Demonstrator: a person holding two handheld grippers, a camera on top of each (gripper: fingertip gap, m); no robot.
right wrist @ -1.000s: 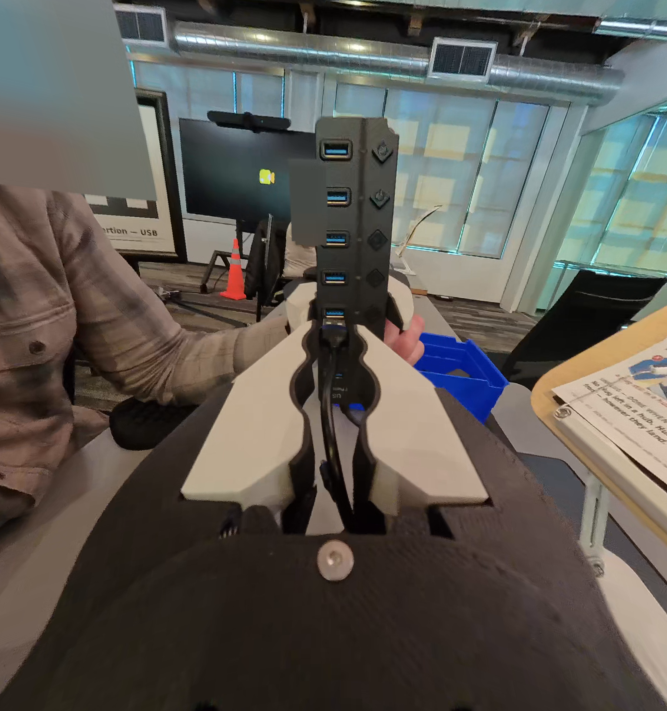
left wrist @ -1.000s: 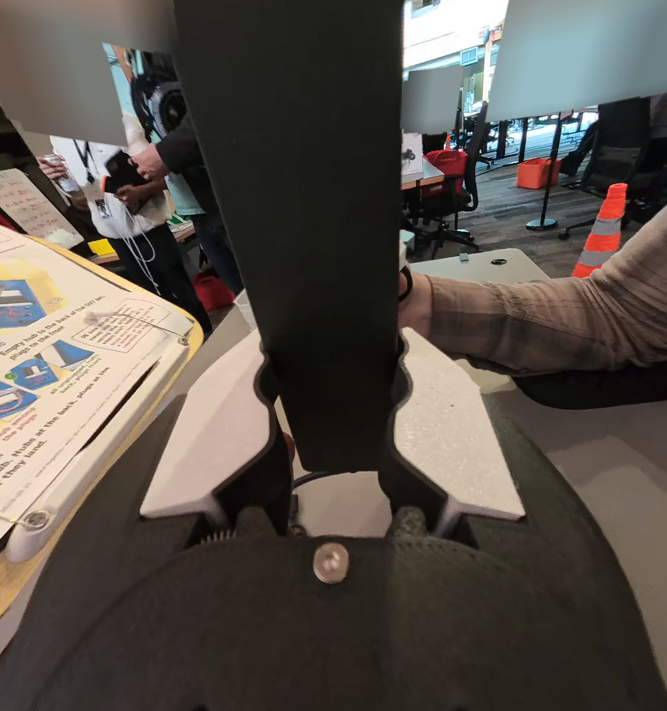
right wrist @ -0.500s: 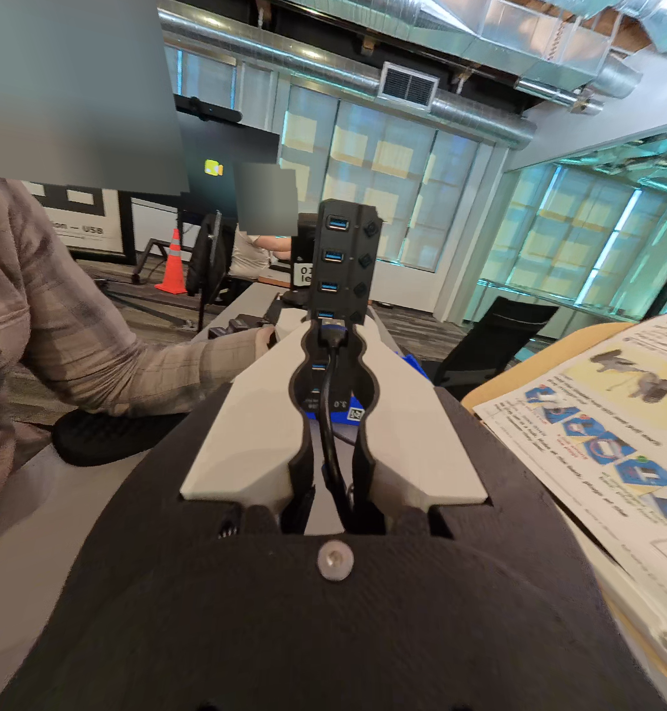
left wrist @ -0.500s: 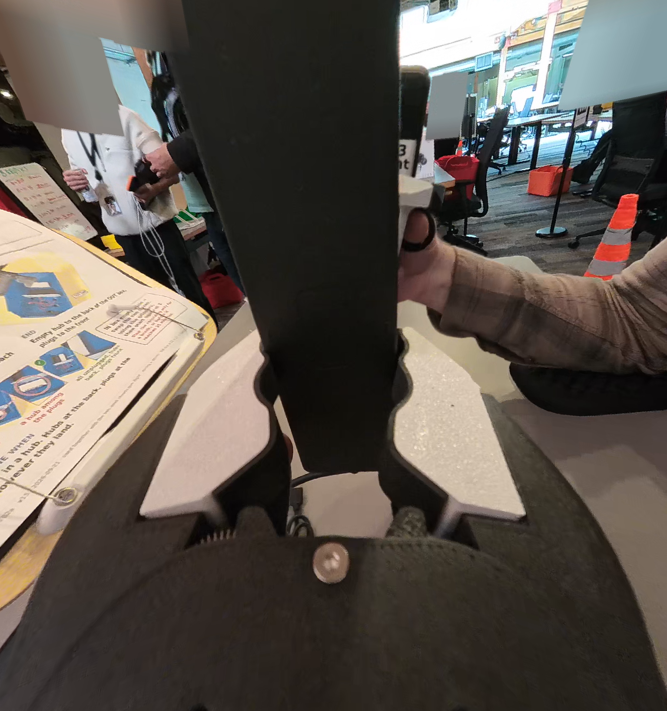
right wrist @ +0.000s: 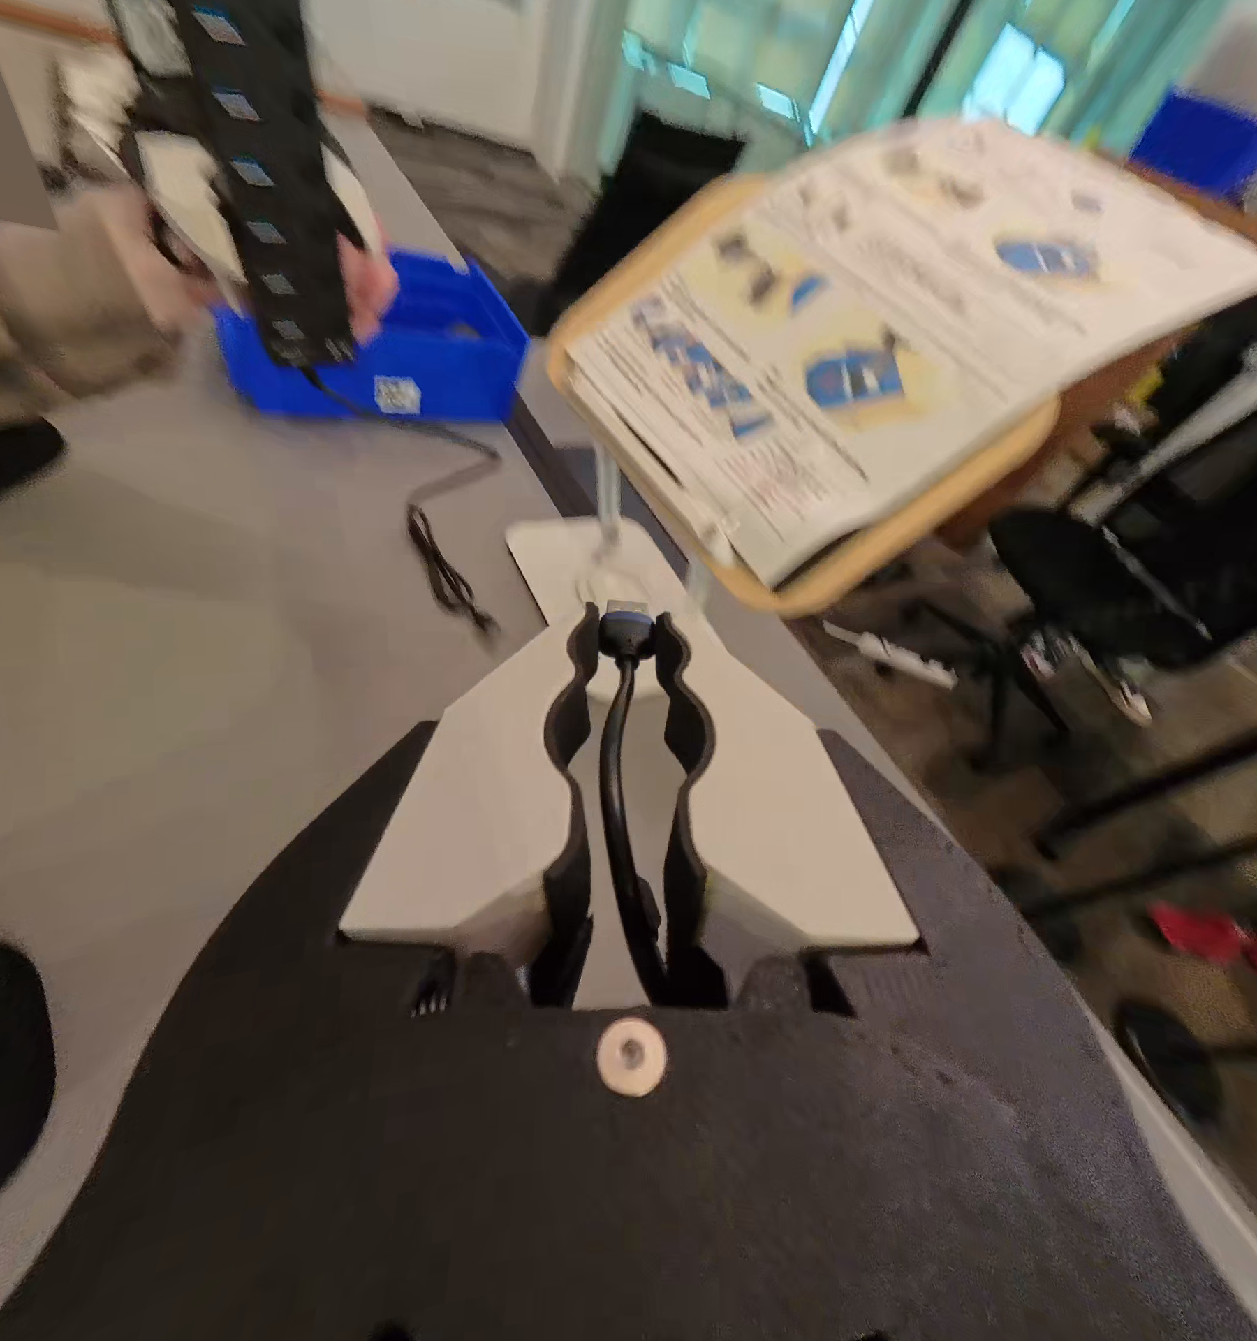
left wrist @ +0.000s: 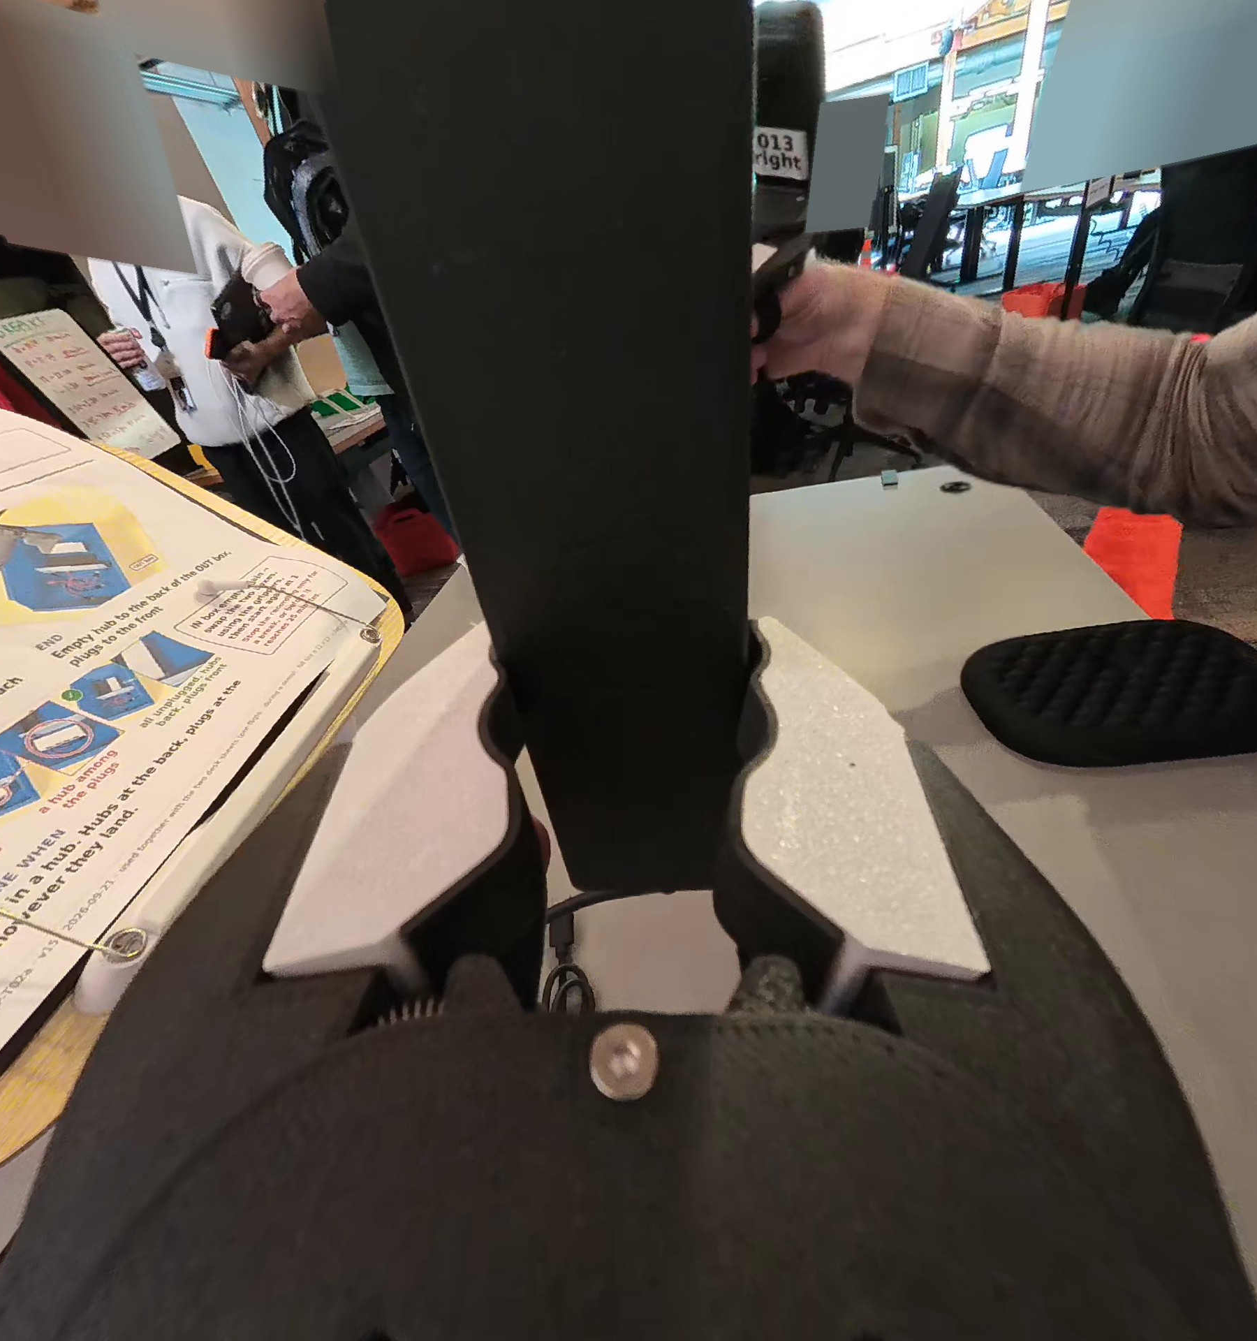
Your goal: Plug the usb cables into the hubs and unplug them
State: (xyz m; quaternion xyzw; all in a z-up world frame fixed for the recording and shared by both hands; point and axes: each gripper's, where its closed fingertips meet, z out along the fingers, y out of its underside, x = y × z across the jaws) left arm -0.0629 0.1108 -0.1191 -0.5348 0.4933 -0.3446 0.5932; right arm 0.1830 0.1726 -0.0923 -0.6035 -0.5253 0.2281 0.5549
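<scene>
The left gripper is clamping the black hub upright above the grey table. Right of the hub, the right gripper is pinching a cable plug, now pulled free and swinging clear, though blurred. Open table lies between them.

grey table with blue bin, loose black cable, stand base

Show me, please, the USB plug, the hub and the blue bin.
USB plug [right wrist: 627, 630]: right wrist view, its dark body.
Hub [right wrist: 270, 196]: right wrist view, its port face.
Blue bin [right wrist: 451, 377]: right wrist view, front wall.
</scene>
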